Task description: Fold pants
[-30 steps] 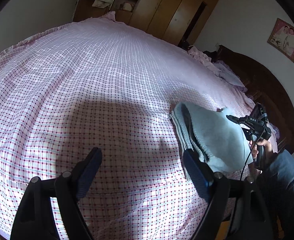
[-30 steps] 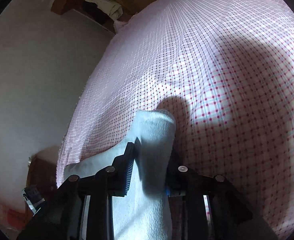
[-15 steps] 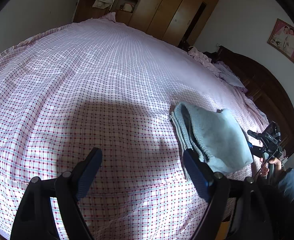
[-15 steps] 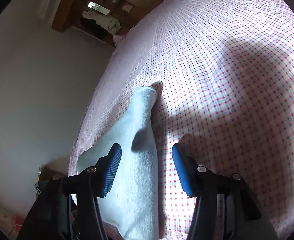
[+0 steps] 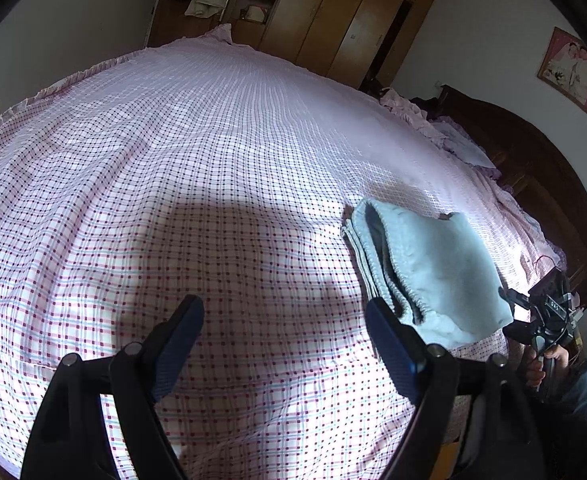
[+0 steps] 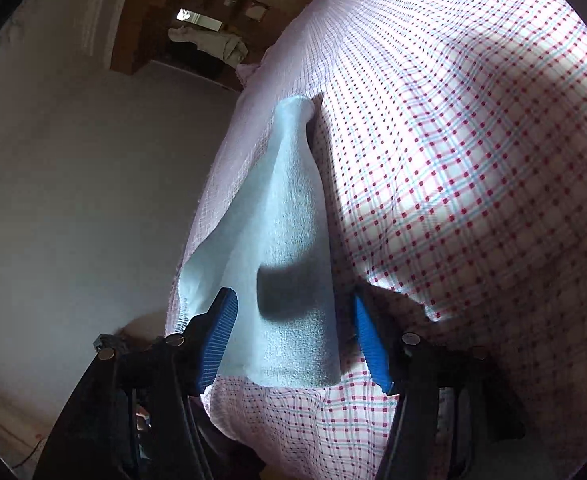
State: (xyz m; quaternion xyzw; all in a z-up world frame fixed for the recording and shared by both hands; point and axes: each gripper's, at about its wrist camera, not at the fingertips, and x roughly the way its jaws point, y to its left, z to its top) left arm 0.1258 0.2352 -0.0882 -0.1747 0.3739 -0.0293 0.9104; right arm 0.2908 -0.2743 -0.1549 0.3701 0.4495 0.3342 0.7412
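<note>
Two blue ribbed pads (image 6: pixel 217 338) on the right gripper (image 6: pixel 293 336) are standing apart, one on each side of the folded cloth, and neither is pressing on it; its jaws have just been opening, so the hold is gone and nothing is being gripped. Seen from the left camera, that same gripper is sitting past the near right corner of the bundle, in a person's hand (image 5: pixel 549 360) at the bed's edge.

The left gripper (image 5: pixel 289 344) is hanging wide over bare sheet, its dark blue pads (image 5: pixel 181 344) clear of everything, with the bundle just beside its right finger.

The pale blue fleecy pants (image 5: pixel 429 276) are lying as a compact folded stack near the right side of the bed, ribbed edges stacked toward the middle of the bed and a smooth top layer over them, resting on the pink-and-white checked bedsheet (image 5: pixel 173 168).

To my eye the folding is as good as finished, and the step in hand is simply letting go cleanly. Doing that well probably means drawing the right gripper straight back along its own line, pads staying wide, so no finger is snagging the fleece or dragging the top layer askew. The near corner is lying close to the mattress edge, so any tug there could be pulling the stack off. The left gripper is best keeping out of it.
</note>
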